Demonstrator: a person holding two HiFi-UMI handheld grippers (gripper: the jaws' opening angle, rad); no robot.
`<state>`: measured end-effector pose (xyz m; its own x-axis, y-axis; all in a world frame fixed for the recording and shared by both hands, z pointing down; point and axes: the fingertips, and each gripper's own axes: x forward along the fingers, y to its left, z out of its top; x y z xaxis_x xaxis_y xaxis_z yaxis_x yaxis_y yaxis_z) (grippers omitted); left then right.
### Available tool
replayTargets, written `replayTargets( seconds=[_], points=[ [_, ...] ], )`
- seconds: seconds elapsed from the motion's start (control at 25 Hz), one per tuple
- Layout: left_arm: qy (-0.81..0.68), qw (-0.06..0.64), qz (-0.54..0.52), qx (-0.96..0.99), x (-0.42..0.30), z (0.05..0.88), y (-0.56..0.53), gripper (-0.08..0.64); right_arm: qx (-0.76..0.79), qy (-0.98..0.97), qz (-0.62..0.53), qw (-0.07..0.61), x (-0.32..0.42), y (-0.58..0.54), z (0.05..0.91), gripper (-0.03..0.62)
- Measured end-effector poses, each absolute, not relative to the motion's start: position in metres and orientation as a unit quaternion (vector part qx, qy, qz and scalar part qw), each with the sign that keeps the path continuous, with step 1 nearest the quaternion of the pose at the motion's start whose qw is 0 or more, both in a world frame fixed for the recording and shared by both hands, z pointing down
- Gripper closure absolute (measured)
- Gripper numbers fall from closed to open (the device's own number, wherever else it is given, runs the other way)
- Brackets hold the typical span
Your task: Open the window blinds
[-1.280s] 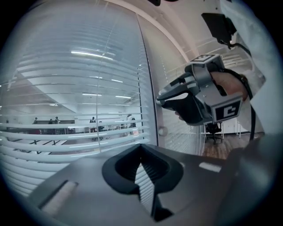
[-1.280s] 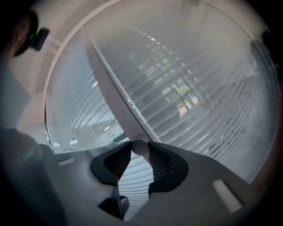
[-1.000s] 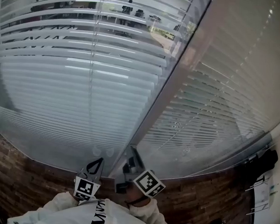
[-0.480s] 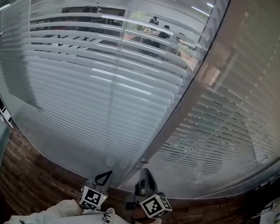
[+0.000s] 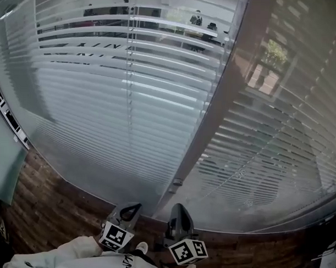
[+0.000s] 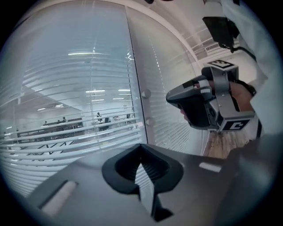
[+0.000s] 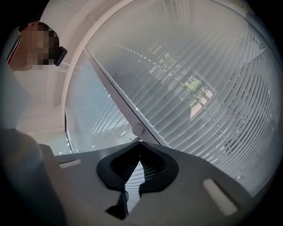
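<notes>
White slatted blinds (image 5: 103, 95) hang behind two glass panes, split by a slanted grey frame post (image 5: 212, 116). A small round knob (image 5: 176, 182) sits low on that post; it also shows as the knob (image 7: 138, 129) just past my right gripper's tips. In the left gripper view there are two such knobs (image 6: 146, 93) on the post. My left gripper (image 5: 128, 210) is shut and empty, a little left of the post. My right gripper (image 5: 178, 212), also seen as the right gripper (image 6: 173, 98), has just been closing. It now stands shut with nothing between its jaws, just short of the knob.
Brown wood-pattern flooring (image 5: 55, 203) runs along the foot of the glass. A teal panel (image 5: 2, 163) stands at the left edge. White sleeves (image 5: 59, 259) fill the bottom of the head view. Some pale gear (image 5: 329, 257) sits at the lower right corner.
Both grippers have shifted right along the glass and sit lower in the view. The right gripper has rolled, and its jaws now point at the knob on the post.
</notes>
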<state>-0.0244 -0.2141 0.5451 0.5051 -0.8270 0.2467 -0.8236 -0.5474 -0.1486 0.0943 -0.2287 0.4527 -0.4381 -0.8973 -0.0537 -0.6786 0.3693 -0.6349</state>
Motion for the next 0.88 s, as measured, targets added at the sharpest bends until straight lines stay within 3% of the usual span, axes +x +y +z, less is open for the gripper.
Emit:
replayTargets(
  seconds=[0.32,0.88],
  points=[
    [0.469,0.031,-0.127,-0.873,0.011,0.514,-0.201,0.560,-0.520,0.801,-0.249,0.160,0.143,-0.205,0.452,0.591],
    [0.471,0.050,-0.085,-0.877,-0.106,0.505,-0.078,0.560,-0.576,0.784,-0.201,0.117,0.057,-0.063,0.482,0.591]
  ],
)
